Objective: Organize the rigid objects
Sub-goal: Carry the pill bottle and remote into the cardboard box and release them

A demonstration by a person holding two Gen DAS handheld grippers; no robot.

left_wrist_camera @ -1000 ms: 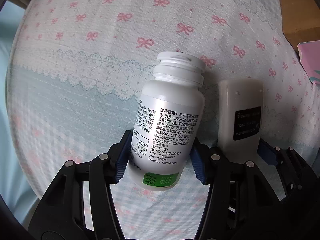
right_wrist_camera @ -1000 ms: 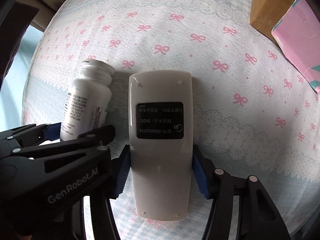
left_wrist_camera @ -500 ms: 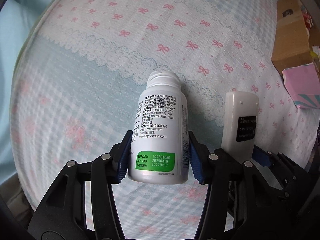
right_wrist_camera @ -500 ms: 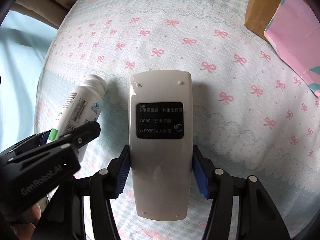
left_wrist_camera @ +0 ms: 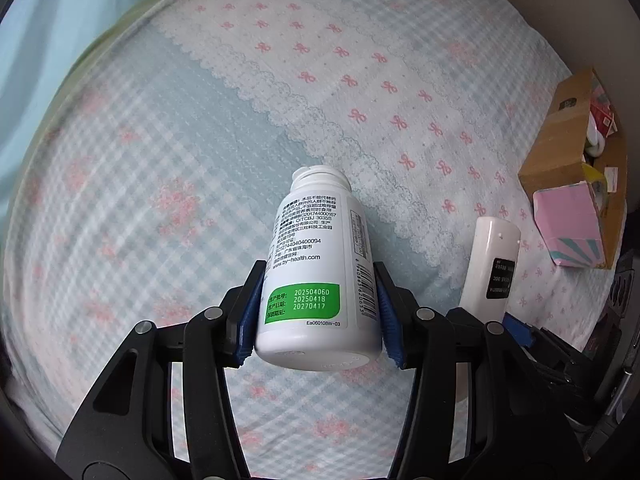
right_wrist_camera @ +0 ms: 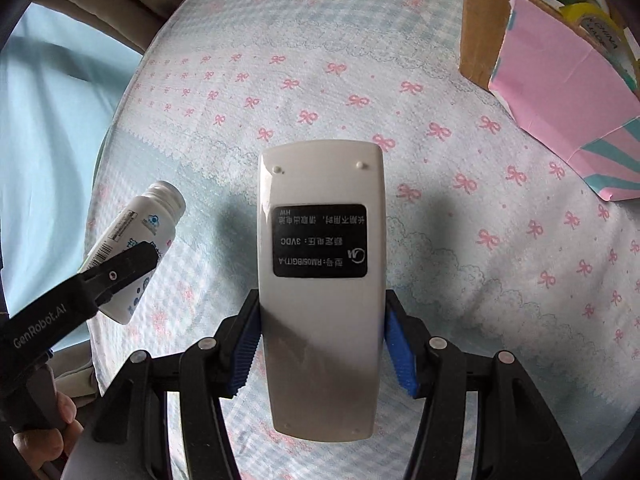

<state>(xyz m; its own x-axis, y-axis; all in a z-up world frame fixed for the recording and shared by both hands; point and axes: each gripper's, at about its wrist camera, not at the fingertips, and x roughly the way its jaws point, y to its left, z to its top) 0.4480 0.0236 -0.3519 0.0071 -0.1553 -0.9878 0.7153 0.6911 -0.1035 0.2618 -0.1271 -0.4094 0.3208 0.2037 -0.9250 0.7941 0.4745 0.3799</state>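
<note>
Above the bow-print cloth, your left gripper clamps the white plastic supplement bottle; at 3 o'clock, your right gripper clamps the white remote control.

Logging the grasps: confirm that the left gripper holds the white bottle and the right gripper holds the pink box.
Not the pink box. The right wrist view shows the right gripper clamped on the white remote; the box lies on the bedspread. The left gripper does hold the white bottle.

home: bow-print tablecloth, cluttered box
</note>
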